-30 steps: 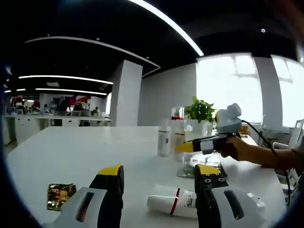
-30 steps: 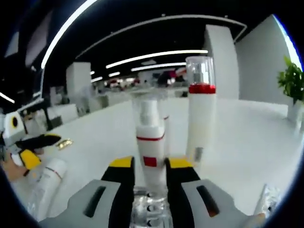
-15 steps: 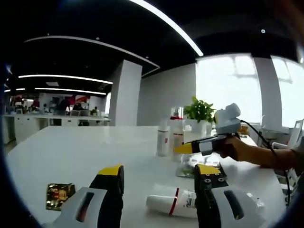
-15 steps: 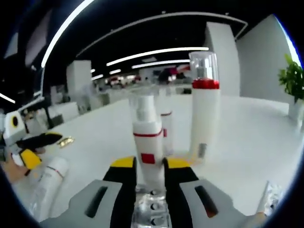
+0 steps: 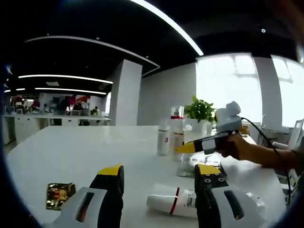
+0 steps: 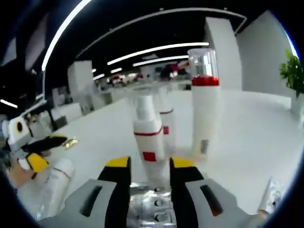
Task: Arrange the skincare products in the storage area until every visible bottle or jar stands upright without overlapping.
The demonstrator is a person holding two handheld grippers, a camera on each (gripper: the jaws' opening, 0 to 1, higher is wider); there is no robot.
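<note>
Right gripper view: right gripper (image 6: 150, 166) apart around upright spray bottle (image 6: 149, 141); left gripper (image 5: 159, 174) apart.

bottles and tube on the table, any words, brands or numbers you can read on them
None can be read.
Spray bottle: a red square label, no legible text.
Tall pump bottle: a small grey patch low down, blurred.
Lying tube: dark print by its red band, too small.
Gold packet: markings blurred.
</note>
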